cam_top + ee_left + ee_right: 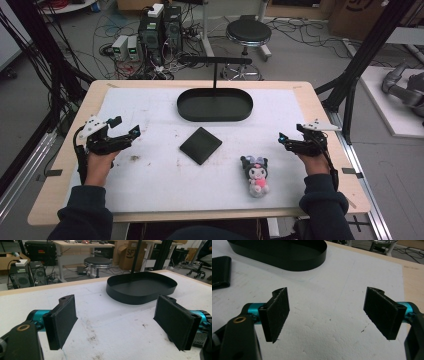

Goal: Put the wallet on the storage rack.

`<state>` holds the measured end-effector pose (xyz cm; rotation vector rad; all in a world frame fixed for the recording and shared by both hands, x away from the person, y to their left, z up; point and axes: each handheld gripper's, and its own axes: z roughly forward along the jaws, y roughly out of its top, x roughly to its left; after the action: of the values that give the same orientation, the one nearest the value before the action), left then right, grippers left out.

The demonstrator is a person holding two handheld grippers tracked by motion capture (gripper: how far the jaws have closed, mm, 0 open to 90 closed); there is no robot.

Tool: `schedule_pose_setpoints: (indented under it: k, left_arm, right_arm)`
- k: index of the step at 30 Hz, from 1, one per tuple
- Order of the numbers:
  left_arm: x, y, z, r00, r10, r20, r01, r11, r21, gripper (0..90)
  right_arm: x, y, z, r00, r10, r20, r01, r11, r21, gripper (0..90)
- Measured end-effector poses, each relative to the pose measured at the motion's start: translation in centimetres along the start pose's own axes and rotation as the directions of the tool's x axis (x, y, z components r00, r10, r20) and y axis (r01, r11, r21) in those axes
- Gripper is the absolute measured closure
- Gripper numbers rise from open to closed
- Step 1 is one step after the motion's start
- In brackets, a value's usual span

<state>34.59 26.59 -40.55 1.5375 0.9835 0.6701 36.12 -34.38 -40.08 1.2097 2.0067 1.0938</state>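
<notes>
A black oval tray (215, 105) with a T-shaped handle stands at the back middle of the white mat. In front of it lies a flat black square case (200, 145). A small plush doll (256, 175) with black hair and a pink body lies to the right of the case. My left gripper (126, 128) hovers at the mat's left side, open, nothing between its jaws. My right gripper (290, 136) is at the right side, open and empty too. The left gripper view looks over bare mat toward the tray (140, 287). The right gripper view has the tray (279, 253) and the case (220, 271) at its top left.
The mat lies on a wooden table (320, 100). Beyond the far edge stand a round stool (248, 34), computer boxes (160, 30) and tangled cables on the floor. Black frame posts (365, 55) rise at both sides.
</notes>
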Motion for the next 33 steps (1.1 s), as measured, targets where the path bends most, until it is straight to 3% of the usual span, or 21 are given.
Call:
schedule_pose_setpoints:
  k: [13, 18, 24, 26, 27, 29, 30, 31, 32, 33]
  left_arm:
    - [-0.6, -0.2, 0.4, 0.9999, -0.003, 0.012, 0.002, 0.9997, 0.023, 19.0]
    - [-1.5, -0.4, 1.0, 0.9988, -0.008, 0.048, 0.006, 0.9994, 0.035, 19.0]
    - [-2.0, -0.7, 1.9, 0.9970, -0.015, 0.076, 0.008, 0.9957, 0.092, 19.0]
    - [-2.6, -0.7, 2.2, 0.9948, -0.021, 0.100, 0.011, 0.9948, 0.102, 20.7]
    - [-2.6, -0.7, 2.2, 0.9948, -0.021, 0.100, 0.011, 0.9948, 0.102, 23.7]
    - [-3.1, -0.6, 2.6, 0.9901, -0.012, 0.140, -0.005, 0.9932, 0.117, 31.2]
    - [-3.8, -0.6, 3.4, 0.9870, 0.000, 0.161, -0.024, 0.9889, 0.147, 31.7]
    - [-3.8, -0.6, 3.4, 0.9870, 0.000, 0.161, -0.024, 0.9889, 0.147, 32.1]
    - [-4.5, -0.6, 4.5, 0.9811, -0.003, 0.193, -0.031, 0.9837, 0.177, 33.3]
    - [-4.5, -0.6, 4.5, 0.9811, -0.003, 0.193, -0.031, 0.9837, 0.177, 34.9]
  right_arm:
    - [-0.2, -0.3, 0.0, 0.9999, 0.001, -0.012, -0.001, 1.000, 0.004, 21.2]
    - [-0.1, -0.3, -0.1, 0.9999, 0.000, -0.011, 0.001, 1.000, 0.012, 21.2]
    - [0.3, -0.3, 0.3, 0.9995, -0.029, -0.009, 0.029, 0.999, 0.018, 21.3]
    - [0.4, -0.2, 0.4, 0.9995, -0.029, -0.014, 0.029, 0.999, 0.021, 21.3]
    - [0.4, -0.2, 0.4, 0.9994, -0.029, -0.017, 0.029, 0.999, 0.019, 21.3]
    - [0.6, -0.1, 0.4, 0.9992, -0.035, -0.020, 0.036, 0.999, 0.015, 21.3]
    - [0.7, -0.1, 0.3, 0.9992, -0.032, -0.023, 0.032, 0.999, 0.017, 21.3]
    - [0.8, 0.0, 0.3, 0.9991, -0.034, -0.026, 0.034, 0.999, 0.012, 21.3]
    - [0.8, 0.0, 0.3, 0.9991, -0.033, -0.028, 0.033, 0.999, 0.010, 21.3]
    - [0.8, 0.0, 0.3, 0.9991, -0.033, -0.028, 0.033, 0.999, 0.010, 21.3]
